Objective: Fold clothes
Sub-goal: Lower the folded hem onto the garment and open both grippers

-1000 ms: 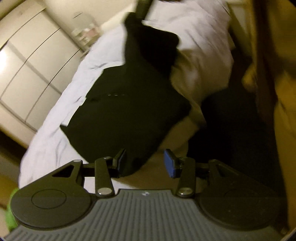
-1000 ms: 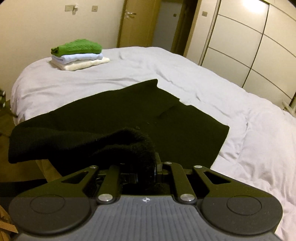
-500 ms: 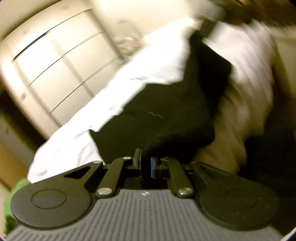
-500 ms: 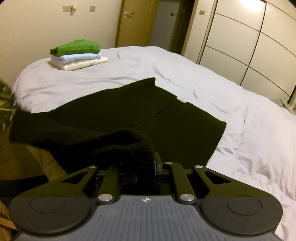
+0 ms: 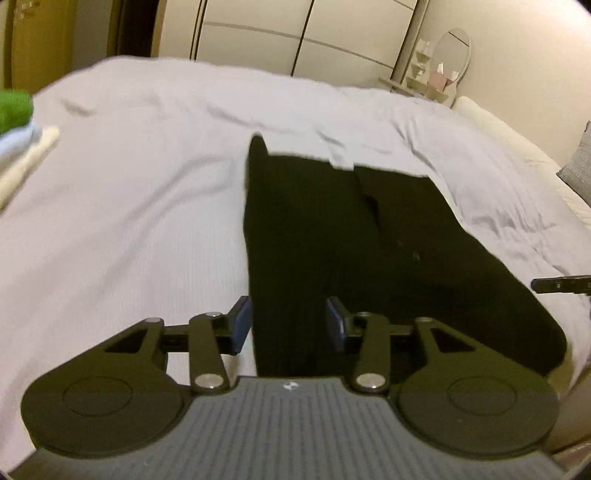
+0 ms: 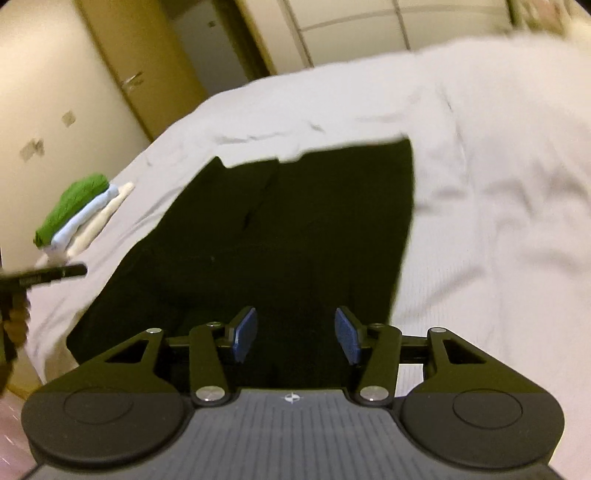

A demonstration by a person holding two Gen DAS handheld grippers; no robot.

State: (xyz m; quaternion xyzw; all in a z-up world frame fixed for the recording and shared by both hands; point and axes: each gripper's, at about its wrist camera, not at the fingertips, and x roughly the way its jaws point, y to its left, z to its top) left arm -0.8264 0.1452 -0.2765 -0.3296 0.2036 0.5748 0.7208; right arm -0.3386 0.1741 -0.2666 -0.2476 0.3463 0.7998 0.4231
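Note:
A black garment (image 5: pixel 362 240) lies flat on the white bed cover (image 5: pixel 129 192), folded into a long rectangle. My left gripper (image 5: pixel 290 325) hovers open over its near left edge, blue pads (image 5: pixel 242 323) apart and holding nothing. In the right wrist view the same black garment (image 6: pixel 295 229) stretches away from me. Open as well, my right gripper (image 6: pixel 295 332) hangs above the cloth's near right part with nothing between its pads (image 6: pixel 347 334). Each view catches the other gripper's tip at its side, the right gripper (image 5: pixel 561 284) and the left gripper (image 6: pixel 48 275).
A stack of folded clothes (image 6: pixel 77 214), green on top of pale blue and cream, rests on the bed's far left; its corner (image 5: pixel 14 122) shows in the left wrist view. Wardrobe doors (image 5: pixel 295 33), a door (image 6: pixel 147 66) and a small mirror table (image 5: pixel 439 62) stand behind.
Both grippers let go of the black garment and opened. The lifted part now lies folded flat on the bed, and both cameras have swung to look over it.

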